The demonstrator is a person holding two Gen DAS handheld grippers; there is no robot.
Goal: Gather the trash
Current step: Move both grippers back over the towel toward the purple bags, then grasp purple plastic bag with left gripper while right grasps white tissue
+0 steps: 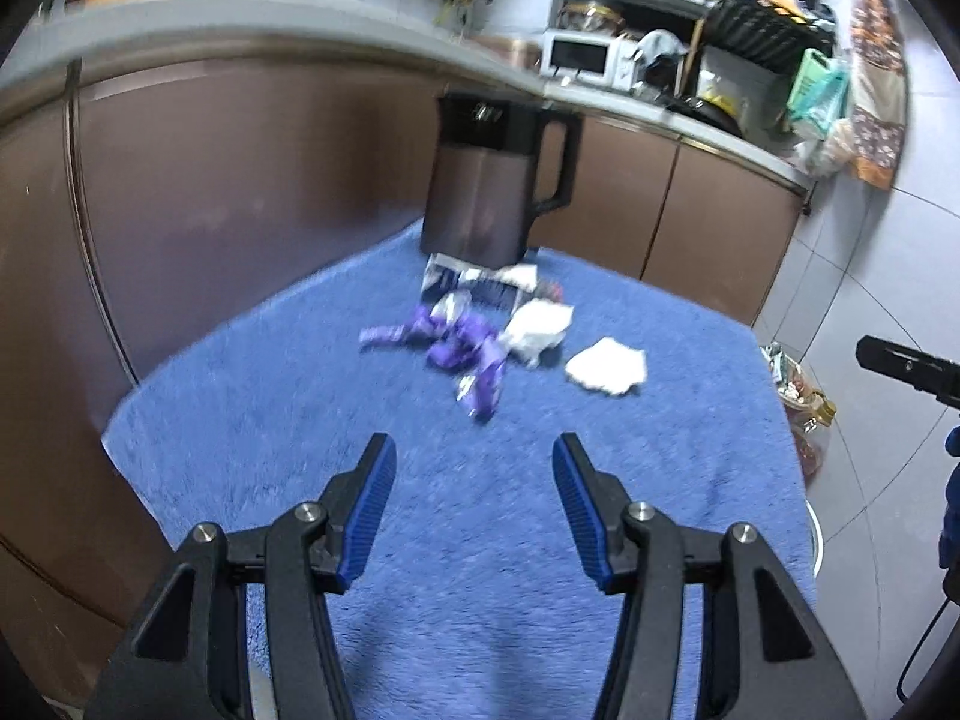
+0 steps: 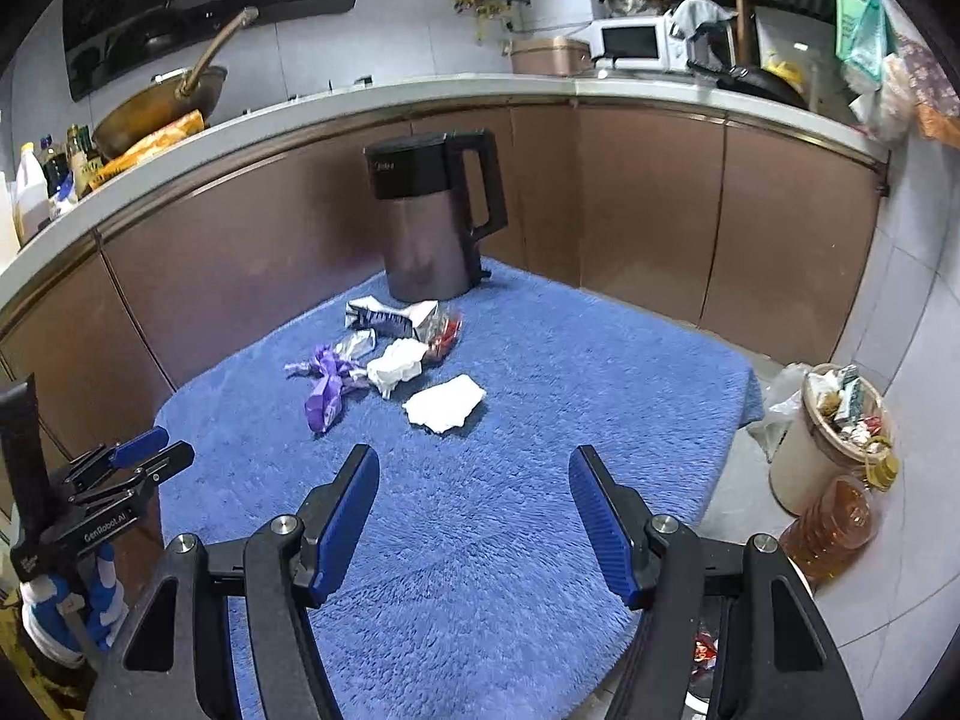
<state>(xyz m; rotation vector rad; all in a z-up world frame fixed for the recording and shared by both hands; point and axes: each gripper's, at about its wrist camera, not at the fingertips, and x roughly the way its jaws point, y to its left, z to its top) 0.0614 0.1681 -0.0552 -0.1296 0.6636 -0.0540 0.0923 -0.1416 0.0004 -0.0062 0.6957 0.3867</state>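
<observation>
Nearest to both cameras, the left gripper [image 1: 474, 450] and the right gripper [image 2: 474, 462] hover over the near part of the blue mat [image 2: 540, 396], each with its jaws spread wide and nothing between them. By the look of it the collecting on this surface has hardly begun: every scrap seen here still lies on the mat, well ahead of both grippers.

Going outward, the closest piece is a flat white tissue [image 2: 444, 403] near the middle of the mat. Just beyond it sit a crumpled white wad [image 2: 397, 367] and, to its left, a purple wrapper [image 2: 327, 387] with a small silver wrapper [image 2: 355, 345] beside it. Farther still, close to the far edge, lie a white-and-blue packet [image 2: 384, 317] and a red-printed wrapper [image 2: 445, 333]. That makes roughly six pieces, two white papers and four wrappers, though the cluster overlaps and the count is uncertain.

At the far edge one dark kettle [image 2: 429, 216] stands upright, touching the packet. Off the mat's right edge, on the floor, one bin [image 2: 822, 438] already holds rubbish
</observation>
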